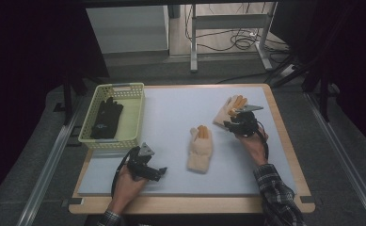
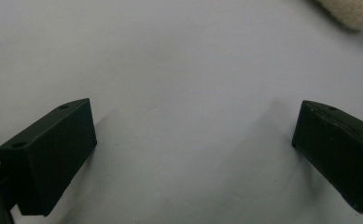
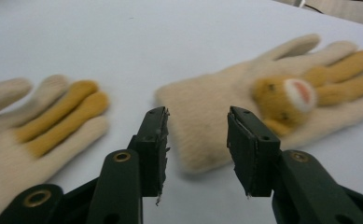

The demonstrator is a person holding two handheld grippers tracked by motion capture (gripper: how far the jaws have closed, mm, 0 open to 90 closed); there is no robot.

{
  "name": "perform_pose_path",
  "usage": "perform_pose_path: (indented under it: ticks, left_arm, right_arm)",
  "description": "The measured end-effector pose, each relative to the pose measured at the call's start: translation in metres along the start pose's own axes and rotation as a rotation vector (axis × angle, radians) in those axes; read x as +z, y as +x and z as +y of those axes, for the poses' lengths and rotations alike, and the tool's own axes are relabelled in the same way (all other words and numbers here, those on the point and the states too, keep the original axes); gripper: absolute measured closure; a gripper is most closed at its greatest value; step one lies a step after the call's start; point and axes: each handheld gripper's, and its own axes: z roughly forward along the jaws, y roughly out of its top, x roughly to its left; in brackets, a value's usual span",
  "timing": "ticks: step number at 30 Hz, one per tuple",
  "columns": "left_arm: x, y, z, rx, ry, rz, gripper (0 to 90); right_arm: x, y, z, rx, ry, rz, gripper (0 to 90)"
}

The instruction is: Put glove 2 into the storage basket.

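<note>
My right gripper (image 1: 231, 121) sits over the far right part of the worktop (image 1: 171, 122), at the cuff end of the far glove (image 1: 228, 109). In the right gripper view its jaws stand partly apart with the cuff of that glove (image 3: 263, 102) just ahead of them and between their lines; the pads press on nothing, so I call it open and empty. The glove is cream, lies flat, has two orange fingers and a small orange animal face with a pale muzzle sewn on its back.

The near glove (image 1: 200, 149) lies flat by the middle of the worktop, fingers pointing away from me, also cream with two orange fingers. In the right gripper view it lies (image 3: 34, 126) to the left of my jaws, apart from them and from the other glove.

My left gripper (image 1: 158, 173) is at the near left of the worktop, just in front of the basket (image 1: 132, 117). In the left gripper view its jaws stand wide apart over bare white surface, nothing between them; a corner of the near glove's cuff (image 2: 352, 14) shows at the top right, well clear of them.

The yellow-green basket stands at the far left corner of the worktop, with a black glove (image 1: 106, 117) lying inside it.
</note>
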Motion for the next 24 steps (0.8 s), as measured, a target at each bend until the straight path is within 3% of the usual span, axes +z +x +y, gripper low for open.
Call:
perform_pose_path:
  ticks: [10, 18, 24]
  left_arm:
    - [0.0, 0.0, 0.0, 0.002, 0.002, -0.002, 0.0]
    - [0.0, 0.0, 0.0, 0.002, 0.002, -0.002, 0.0]
    - [0.0, 0.0, 0.0, 0.002, 0.002, -0.002, 0.0]
  right_arm:
    - [0.017, -0.027, 0.011, 0.03, 0.008, -0.102, 49.2]
    - [0.04, -0.038, 0.016, 0.044, 0.035, -0.145, 39.0]
    - [0.054, -0.044, 0.013, 0.072, 0.052, -0.161, 37.2]
